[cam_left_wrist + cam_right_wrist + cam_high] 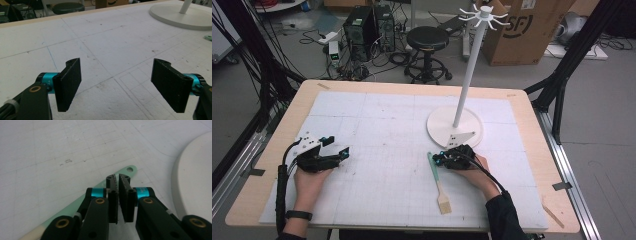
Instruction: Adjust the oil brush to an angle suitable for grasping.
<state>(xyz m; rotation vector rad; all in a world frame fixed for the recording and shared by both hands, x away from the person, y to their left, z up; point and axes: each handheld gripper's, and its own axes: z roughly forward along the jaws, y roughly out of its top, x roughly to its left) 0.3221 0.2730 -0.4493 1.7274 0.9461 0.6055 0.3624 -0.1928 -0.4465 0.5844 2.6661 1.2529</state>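
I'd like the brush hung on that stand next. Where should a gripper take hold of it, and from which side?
Grip the brush by its slim green handle, midway along, coming from above with jaws across its width. It lies flat, and the hole-tipped end near the right gripper should stay free for a hook on the stand.

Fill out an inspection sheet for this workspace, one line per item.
Surface: white gridded mat on a wooden table, lightly scuffed.
Job's things: brush with green handle flat on the mat; white stand with hooks on top, upright.
Clutter: nothing seen.
Grippers: left gripper open, nothing between its jaws; right gripper shut, empty, above the brush handle.
Cables: one cable along the left forearm, another over the right hand.
Surroundings: stool, computer towers, cardboard box, floor wiring.
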